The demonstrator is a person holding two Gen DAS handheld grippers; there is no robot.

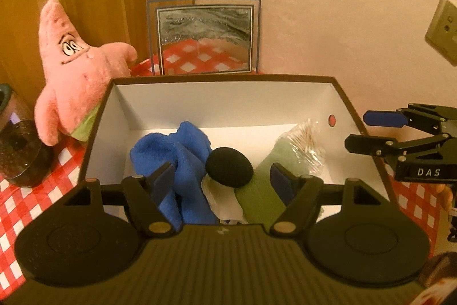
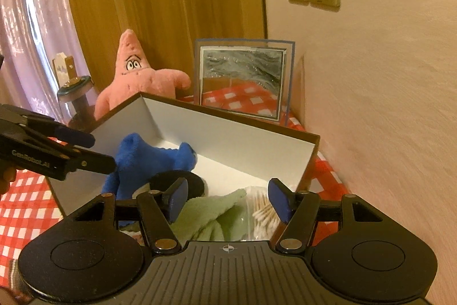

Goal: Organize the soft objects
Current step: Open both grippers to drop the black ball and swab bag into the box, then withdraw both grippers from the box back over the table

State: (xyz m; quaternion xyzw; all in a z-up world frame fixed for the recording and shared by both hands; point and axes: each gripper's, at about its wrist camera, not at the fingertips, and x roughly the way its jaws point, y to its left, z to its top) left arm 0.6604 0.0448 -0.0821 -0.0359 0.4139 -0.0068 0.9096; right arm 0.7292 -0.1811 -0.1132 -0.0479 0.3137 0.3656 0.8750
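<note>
While both tools hang over the open box (image 1: 351, 116), nothing is being gripped. The left tool (image 1: 221, 176) has its fingers spread wide above the near half of the box, with a blue fleece cloth (image 1: 177, 156), a black round puff (image 1: 228, 167) and a green cloth (image 1: 262, 190) lying between and below them. The right tool (image 2: 228, 199) is spread too, and holds nothing; under it lie the green cloth (image 2: 211, 216) and a clear bag of cotton swabs (image 2: 264, 213) in the box's right end.

So the soft things sit inside the white-lined box: blue cloth (image 2: 145, 159) to the left, black puff (image 2: 177, 180) in the middle touching it, green cloth to the right with the swab bag (image 1: 305, 145) on its far end. Something white shows just under the puff; what it is cannot be told.

Outside the box, a pink star plush (image 1: 77, 73) leans upright against the box's left far corner on the red-checked table (image 1: 34, 199). Behind the box stands a framed picture (image 1: 204, 36) against the wall, and a dark glass jar (image 1: 17, 150) stands left of the plush.
</note>
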